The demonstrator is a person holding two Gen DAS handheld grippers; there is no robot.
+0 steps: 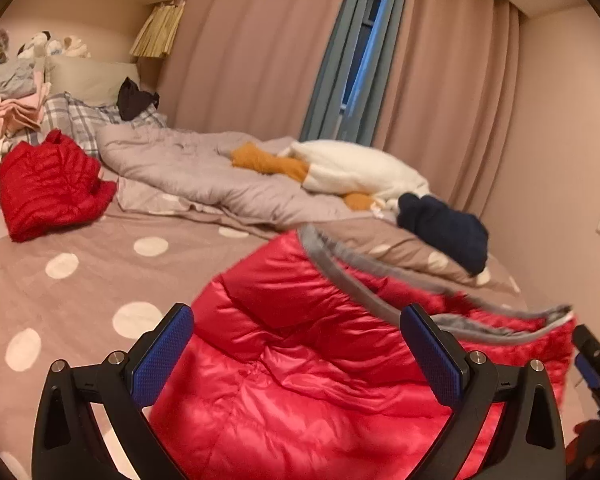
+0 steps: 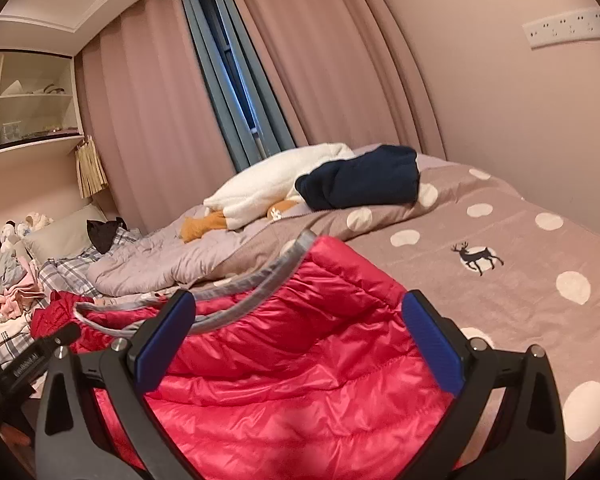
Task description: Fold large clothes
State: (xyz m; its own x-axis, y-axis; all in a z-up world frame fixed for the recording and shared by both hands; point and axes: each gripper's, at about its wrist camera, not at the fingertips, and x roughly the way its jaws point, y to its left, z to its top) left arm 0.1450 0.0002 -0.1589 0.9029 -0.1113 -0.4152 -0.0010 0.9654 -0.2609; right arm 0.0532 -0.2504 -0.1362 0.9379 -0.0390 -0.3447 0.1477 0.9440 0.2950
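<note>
A shiny red down jacket (image 1: 300,360) with a grey trimmed edge (image 1: 340,276) lies bunched on the near part of the bed. My left gripper (image 1: 296,352) hovers over it, jaws wide apart, nothing between the blue pads (image 1: 164,360). In the right wrist view the same red jacket (image 2: 300,360) fills the foreground, its grey trim (image 2: 256,280) curving up at the far edge. My right gripper (image 2: 296,344) is also open above it, holding nothing. The other gripper's black body shows at the left edge of that view.
The bed has a taupe cover with white dots (image 1: 60,280) and a deer print (image 2: 478,258). A second red jacket (image 1: 48,192) lies far left, a grey quilt (image 1: 188,168), a white-and-orange plush (image 1: 340,168) and a navy garment (image 2: 360,182) behind. Curtains (image 1: 260,40) and a wall close the far side.
</note>
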